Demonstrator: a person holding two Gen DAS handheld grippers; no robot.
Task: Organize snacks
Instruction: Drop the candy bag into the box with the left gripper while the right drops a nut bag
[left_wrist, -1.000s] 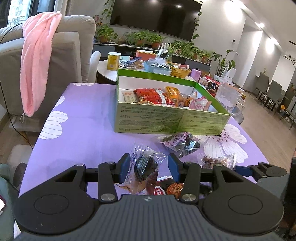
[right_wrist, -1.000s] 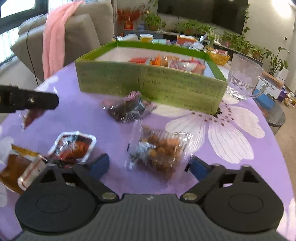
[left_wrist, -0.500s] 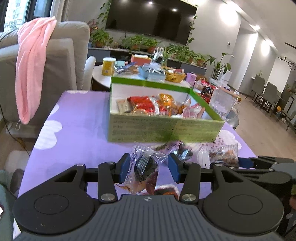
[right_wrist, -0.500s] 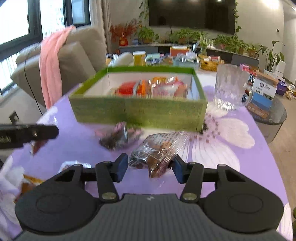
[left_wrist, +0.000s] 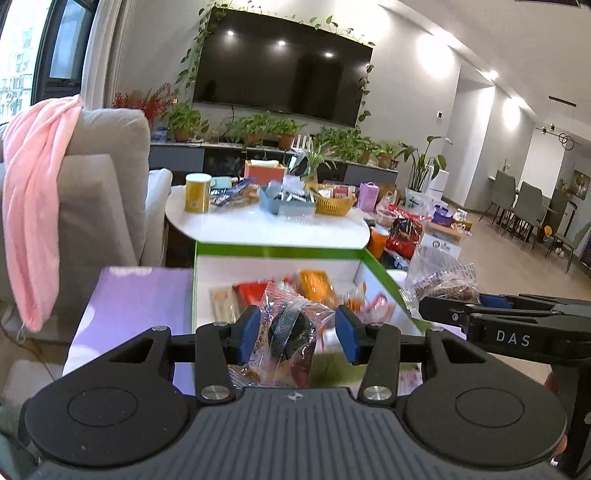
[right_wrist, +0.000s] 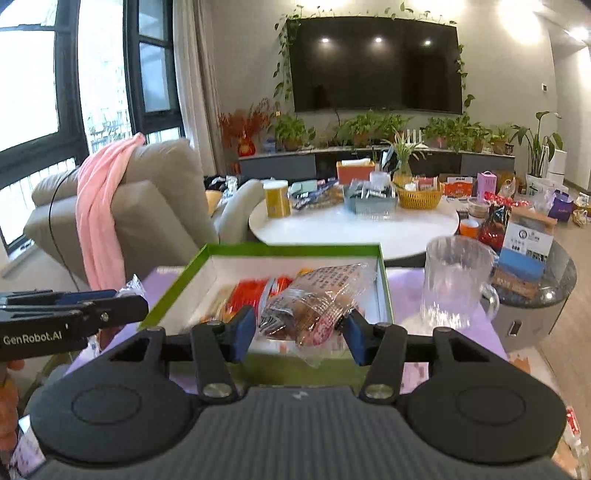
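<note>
My left gripper (left_wrist: 297, 328) is shut on a clear snack packet with a dark sweet inside (left_wrist: 290, 326) and holds it raised at the near wall of the green snack box (left_wrist: 277, 252). My right gripper (right_wrist: 301, 325) is shut on a clear packet of brown snacks (right_wrist: 314, 299), held above the near edge of the same box (right_wrist: 291, 249). Several red, orange and pink snack packs (left_wrist: 314, 284) lie inside the box. Each gripper shows in the other's view, the right one (left_wrist: 491, 325) to the right, the left one (right_wrist: 74, 314) to the left.
The box stands on a purple flowered tablecloth (left_wrist: 136, 295). A clear glass mug (right_wrist: 456, 282) stands right of the box. A white round table (right_wrist: 354, 221) with jars and baskets is behind. A grey sofa with a pink towel (right_wrist: 99, 206) is at the left.
Both grippers have lifted from the tablecloth with their packets and moved forward to the box. The right gripper closed on its packet about a second ago.
</note>
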